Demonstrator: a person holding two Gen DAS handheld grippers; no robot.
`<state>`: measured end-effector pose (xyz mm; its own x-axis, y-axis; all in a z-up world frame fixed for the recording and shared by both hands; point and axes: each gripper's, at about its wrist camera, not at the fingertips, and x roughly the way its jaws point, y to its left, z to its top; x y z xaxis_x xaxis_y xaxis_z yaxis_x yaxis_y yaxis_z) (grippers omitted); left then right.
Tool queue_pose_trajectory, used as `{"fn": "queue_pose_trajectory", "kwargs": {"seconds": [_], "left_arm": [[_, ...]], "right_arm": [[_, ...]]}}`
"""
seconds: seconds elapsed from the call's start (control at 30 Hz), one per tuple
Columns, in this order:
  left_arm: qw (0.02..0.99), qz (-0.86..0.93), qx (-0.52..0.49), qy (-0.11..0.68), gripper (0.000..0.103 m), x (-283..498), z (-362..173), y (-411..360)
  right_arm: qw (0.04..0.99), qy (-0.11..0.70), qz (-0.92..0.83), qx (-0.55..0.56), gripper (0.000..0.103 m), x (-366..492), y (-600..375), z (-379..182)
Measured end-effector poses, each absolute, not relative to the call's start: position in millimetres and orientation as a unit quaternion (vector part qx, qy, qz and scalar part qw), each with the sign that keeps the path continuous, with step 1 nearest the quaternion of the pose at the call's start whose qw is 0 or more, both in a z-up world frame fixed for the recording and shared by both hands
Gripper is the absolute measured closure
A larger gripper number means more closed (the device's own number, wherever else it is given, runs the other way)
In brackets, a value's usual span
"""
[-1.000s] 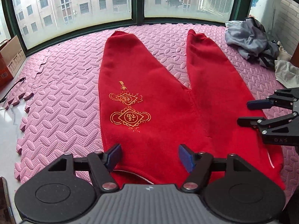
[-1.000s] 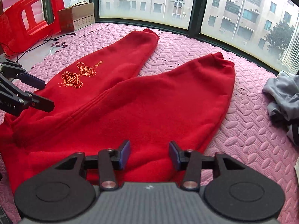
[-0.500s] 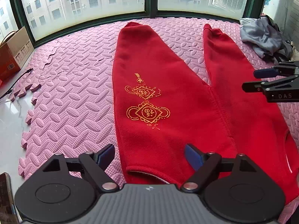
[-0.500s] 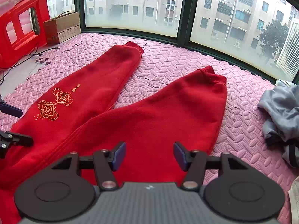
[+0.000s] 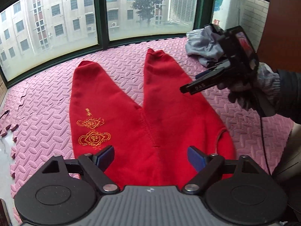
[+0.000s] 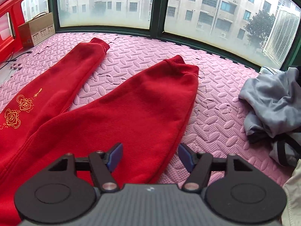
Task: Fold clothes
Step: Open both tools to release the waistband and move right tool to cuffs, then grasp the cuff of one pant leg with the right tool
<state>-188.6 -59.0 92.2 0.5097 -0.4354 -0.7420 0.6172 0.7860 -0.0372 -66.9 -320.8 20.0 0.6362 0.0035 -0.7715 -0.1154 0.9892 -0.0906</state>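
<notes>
Only left view shows right gripper [image 5: 190, 86]; both show trousers [image 5: 150, 116].

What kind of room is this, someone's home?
Probably a home's enclosed balcony or bay-window nook. Wide windows look out on apartment blocks, pink foam puzzle mats cover the surface, and red pants lie spread flat beside a heap of gray clothes, like laundry awaiting folding.

1. Pink foam mat [image 5: 47, 101] with an embossed pattern covers the floor.
2. Dark green-framed windows [image 6: 157, 5] span ten to two o'clock, with grey daylight and apartment blocks outside.
3. A cardboard box [image 6: 36, 31] sits at ten o'clock beside red plastic furniture [image 6: 7, 18].
</notes>
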Motion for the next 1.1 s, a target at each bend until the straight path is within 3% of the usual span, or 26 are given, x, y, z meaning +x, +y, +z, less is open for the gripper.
{"fn": "queue_pose_trajectory", "kwargs": {"seconds": [0.4, 0.7, 0.87, 1.1], "left_arm": [[0.805, -0.416, 0.19, 0.378, 0.015, -234.8, 69.6, -139.5], [0.798, -0.392, 0.231, 0.394, 0.044, -228.7, 38.2, -145.6], [0.802, -0.395, 0.204, 0.398, 0.074, -219.1, 40.9, -136.1], [0.812, -0.404, 0.14, 0.398, 0.08, -205.9, 59.0, -112.8]], "right_arm": [[0.904, 0.424, -0.006, -0.048, 0.045, -40.2, -351.2, 14.0], [0.907, 0.421, -0.018, 0.014, 0.058, 8.5, -385.8, 20.4], [0.901, 0.43, -0.028, 0.058, 0.063, 38.4, -397.9, 11.5], [0.895, 0.435, -0.018, 0.1, 0.092, 53.0, -398.0, 5.0]]}}
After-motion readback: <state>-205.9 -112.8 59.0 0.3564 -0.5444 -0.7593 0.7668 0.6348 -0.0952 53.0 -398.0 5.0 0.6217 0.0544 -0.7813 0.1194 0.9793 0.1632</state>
